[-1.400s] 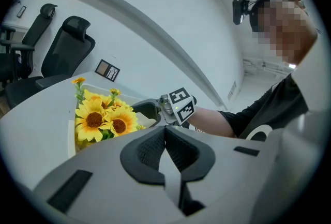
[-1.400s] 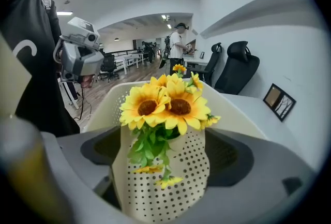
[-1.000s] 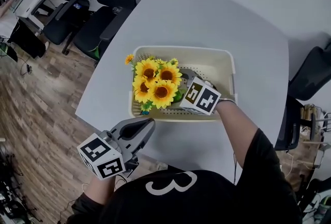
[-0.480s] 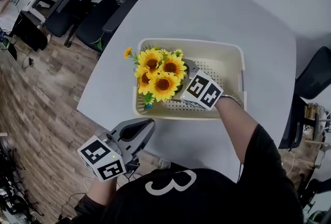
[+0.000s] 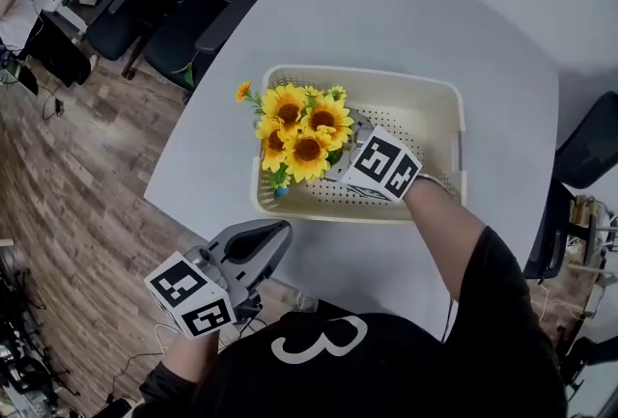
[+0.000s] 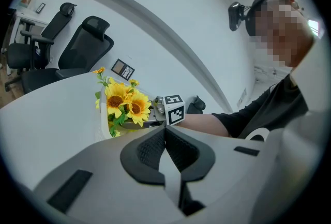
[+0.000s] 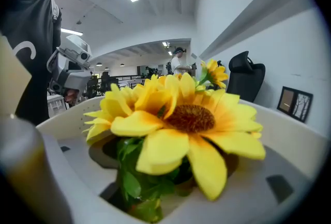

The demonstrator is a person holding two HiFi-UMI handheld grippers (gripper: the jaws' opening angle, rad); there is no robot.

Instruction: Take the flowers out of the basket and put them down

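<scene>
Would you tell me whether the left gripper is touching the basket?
Apart. In the head view the left gripper hangs by the table's near edge, a bare strip separating it from the basket.

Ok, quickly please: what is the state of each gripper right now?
Left gripper: closed, jaws together, holding nothing.
Right gripper: jaws closing around the stems of the flowers in the basket, not yet clamped.

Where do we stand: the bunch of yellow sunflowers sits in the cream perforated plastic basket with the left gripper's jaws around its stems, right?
No. It is the right gripper whose jaws, now closing, are around the stems of the bunch of yellow sunflowers in the cream perforated plastic basket; the right gripper view shows it.
</scene>
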